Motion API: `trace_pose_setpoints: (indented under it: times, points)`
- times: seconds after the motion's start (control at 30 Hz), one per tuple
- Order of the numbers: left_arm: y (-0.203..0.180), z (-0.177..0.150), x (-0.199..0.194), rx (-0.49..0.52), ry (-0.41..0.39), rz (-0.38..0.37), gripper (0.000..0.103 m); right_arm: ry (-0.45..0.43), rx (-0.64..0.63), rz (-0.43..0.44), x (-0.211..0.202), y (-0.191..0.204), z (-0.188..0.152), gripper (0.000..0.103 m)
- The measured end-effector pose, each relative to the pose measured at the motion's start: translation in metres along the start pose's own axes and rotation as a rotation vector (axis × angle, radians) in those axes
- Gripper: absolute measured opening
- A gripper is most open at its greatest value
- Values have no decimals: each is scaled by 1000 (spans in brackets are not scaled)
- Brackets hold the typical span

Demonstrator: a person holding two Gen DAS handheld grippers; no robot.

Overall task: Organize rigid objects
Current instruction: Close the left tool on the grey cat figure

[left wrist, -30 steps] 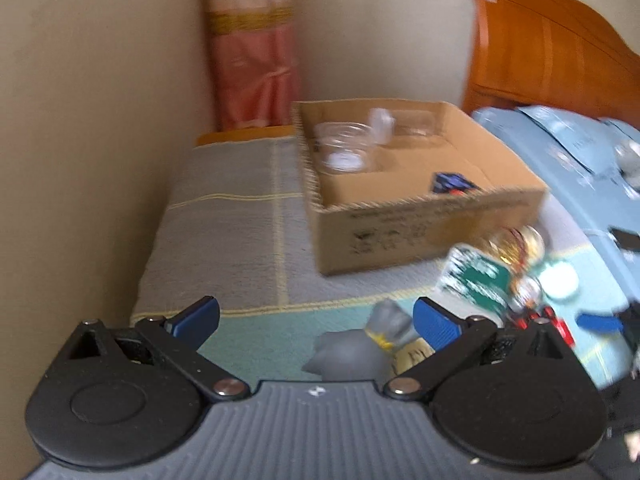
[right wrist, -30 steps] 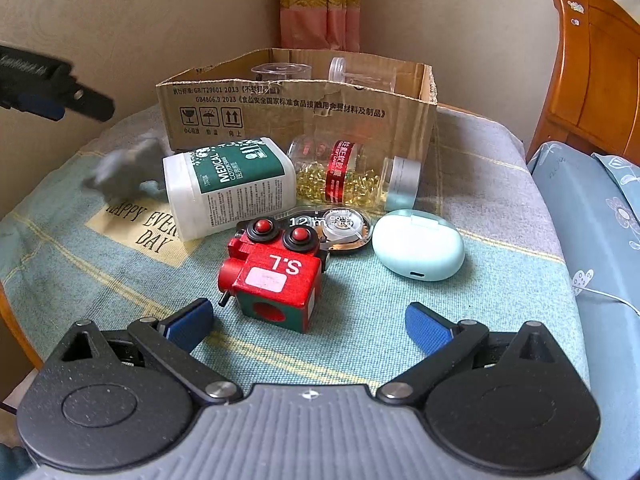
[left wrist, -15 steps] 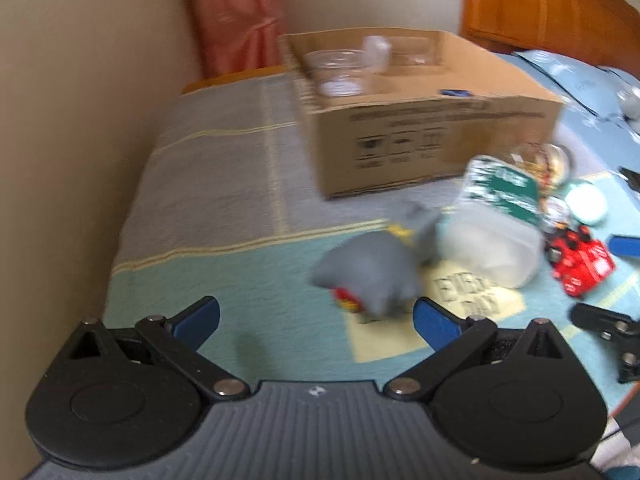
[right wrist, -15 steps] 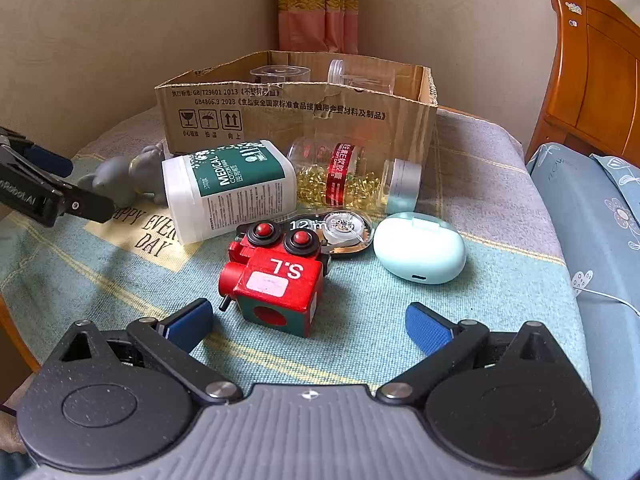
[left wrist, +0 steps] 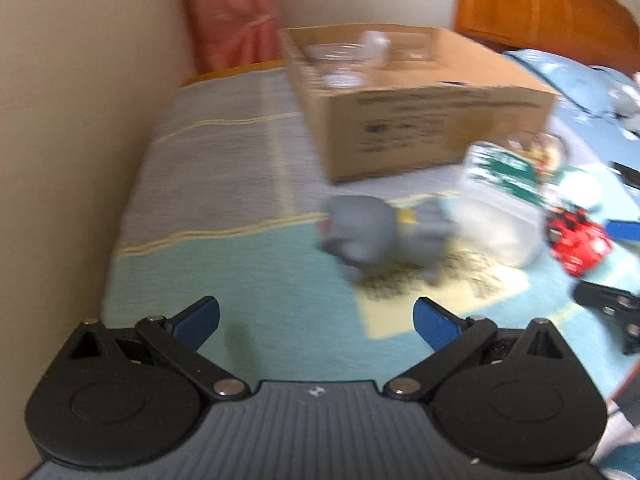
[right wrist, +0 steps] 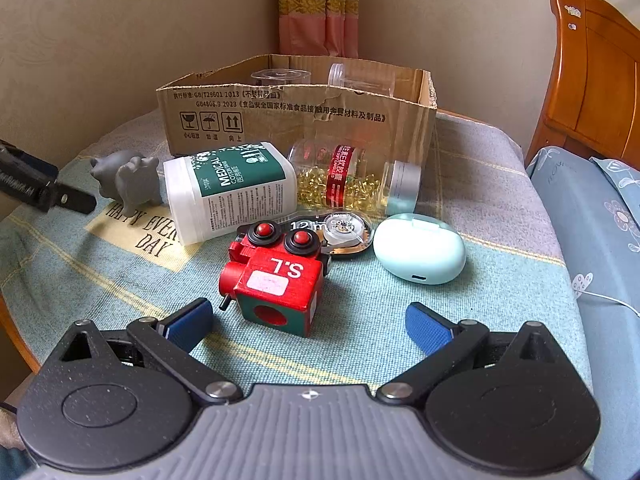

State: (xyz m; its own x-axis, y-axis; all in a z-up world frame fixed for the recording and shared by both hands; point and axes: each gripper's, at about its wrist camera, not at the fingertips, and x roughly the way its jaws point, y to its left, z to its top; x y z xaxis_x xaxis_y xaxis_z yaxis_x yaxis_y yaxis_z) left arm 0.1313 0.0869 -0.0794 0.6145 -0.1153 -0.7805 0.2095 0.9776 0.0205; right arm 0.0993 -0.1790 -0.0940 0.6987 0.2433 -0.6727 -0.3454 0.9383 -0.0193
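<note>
Beige walls met in a corner hung with a pink curtain (right wrist: 320,4), and below it a round bench (right wrist: 400,320) under a blue-green checked cloth carried the clutter. At its far side stood an open cardboard box (right wrist: 296,120) with clear plastic containers (right wrist: 280,77) already inside, so sorting had begun but most pieces were judged still to go.

The left tongs (left wrist: 316,316) were spread wide and held nothing, pointed at the grey animal figurine (left wrist: 372,236) standing on the cloth's printed patch, just beside the white cotton-swab tub (right wrist: 228,188). That view was blurred, so fine detail was lost. The right tongs (right wrist: 308,320) were likewise spread and empty, hovering just short of the red toy block (right wrist: 276,276).

The step in hand looked like taking the figurine. It seemed best to come in low, square to its body, and close across the rounded flanks rather than the head or legs, where the pads would likely slip. Its far end sat very close to the tub, so the inner pad needed to enter on the open side, or the tub might roll.

Around these lay a capsule bottle (right wrist: 352,178) on its side against the box wall, a correction-tape dispenser (right wrist: 340,232) touching the red block, and a mint earbud case (right wrist: 420,248) near it. The box's near wall stood between the pile and its inside, so anything carried had to be lifted over it. A wooden headboard (right wrist: 592,76) and a bed (right wrist: 600,220) lay to the right.
</note>
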Motion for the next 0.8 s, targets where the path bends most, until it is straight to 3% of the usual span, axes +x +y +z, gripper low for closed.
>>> trace_pose_setpoints:
  times: [0.17, 0.6, 0.67, 0.8]
  points:
    - [-17, 2, 12, 6, 15, -47, 102, 5, -1, 0, -1, 0, -1, 103]
    - [-19, 18, 34, -78, -19, 13, 101, 8, -1, 1, -2, 0, -1, 103]
    - [-19, 21, 37, -79, -26, 13, 99, 6, -3, 1, -2, 0, -2, 103]
    - [-20, 24, 35, -73, -62, 3, 79, 5, -3, 1, -3, 1, -2, 103]
